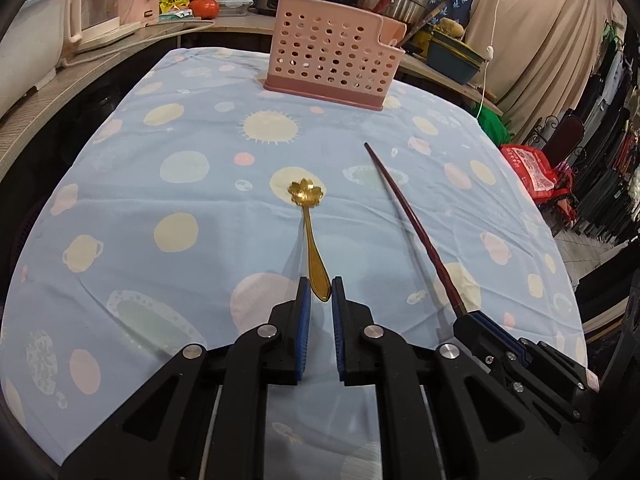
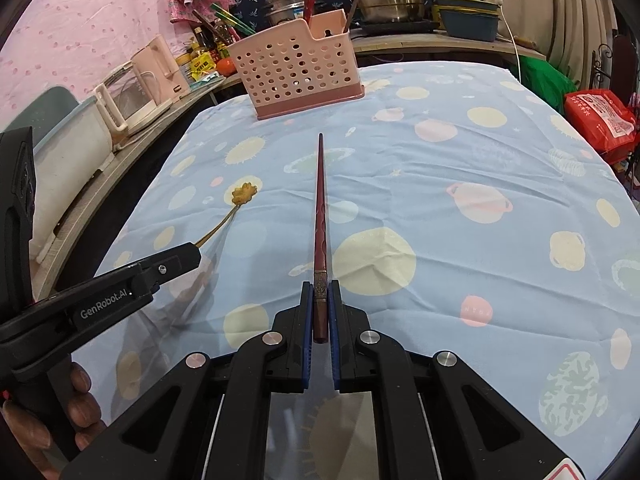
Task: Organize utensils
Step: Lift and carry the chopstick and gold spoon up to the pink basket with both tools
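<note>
Now both claws are loaded, each with one utensil. The left claw (image 1: 320, 290) is pinched narrow on the tail end of the gold spoon (image 1: 310, 232); its flower-shaped bowl points away toward twelve o'clock in the left wrist view. Whether the bowl rests on the cloth or is just clear of it I cannot tell. Gripping the very end of the handle leaves the whole length free, which should suit lowering it bowl-first into a container.

The right claw (image 2: 320, 312) is shut tight on the thick end of the dark red chopstick (image 2: 321, 216), which runs straight out along the fingers toward twelve o'clock, tip forward. Seen from the left wrist, that same chopstick crosses from about four o'clock up toward one o'clock, its tip in the air above the cloth. Held in line with the claw, it can be aimed like a pointer at an opening.

The pink basket (image 1: 332, 56) with its holed walls stands upright at the far edge of the worktop (image 1: 160, 208), at twelve o'clock from both cameras and well apart from both utensils. It looks like the intended home for them, so the carrying stage seems to be at hand, with nothing yet dropped in from these two grips. A hand (image 2: 48, 408) shows at eight o'clock in the right view, wrapped round the left tool's grip.
</note>
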### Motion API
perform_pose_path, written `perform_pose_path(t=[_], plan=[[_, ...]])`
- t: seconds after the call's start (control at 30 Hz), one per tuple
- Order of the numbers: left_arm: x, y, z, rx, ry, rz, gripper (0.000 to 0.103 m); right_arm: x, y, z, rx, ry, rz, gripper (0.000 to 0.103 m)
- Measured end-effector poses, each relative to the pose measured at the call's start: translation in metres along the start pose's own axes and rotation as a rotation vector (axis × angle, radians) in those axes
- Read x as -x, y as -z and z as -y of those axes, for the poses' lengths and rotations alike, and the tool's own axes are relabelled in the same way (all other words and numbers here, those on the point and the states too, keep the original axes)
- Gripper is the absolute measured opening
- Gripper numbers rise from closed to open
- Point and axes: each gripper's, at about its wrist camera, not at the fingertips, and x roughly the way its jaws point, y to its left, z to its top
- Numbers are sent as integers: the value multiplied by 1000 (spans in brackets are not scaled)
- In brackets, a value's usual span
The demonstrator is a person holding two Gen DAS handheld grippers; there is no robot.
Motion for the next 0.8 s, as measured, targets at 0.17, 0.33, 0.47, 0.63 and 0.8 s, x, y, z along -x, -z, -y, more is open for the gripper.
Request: perform_pose_path(t=[0.17,0.33,0.47,0.63,0.8], plan=[[12,-5,-1,7,9,25,10,9,-3,-3,3,-8,18,7],[23,-11,0,1,6,51,10,21,-10,-5,1,-25,45,7],[31,-16,-3,8,9,70,9,30,-16,-7,2,-34,68,7],[41,-26,-5,9,8,95,1,38,-21,-9,-4,-49,81,7],[46,-34,-2,-9,3,114,0,44,-25,-11,-2,-55,89,7]])
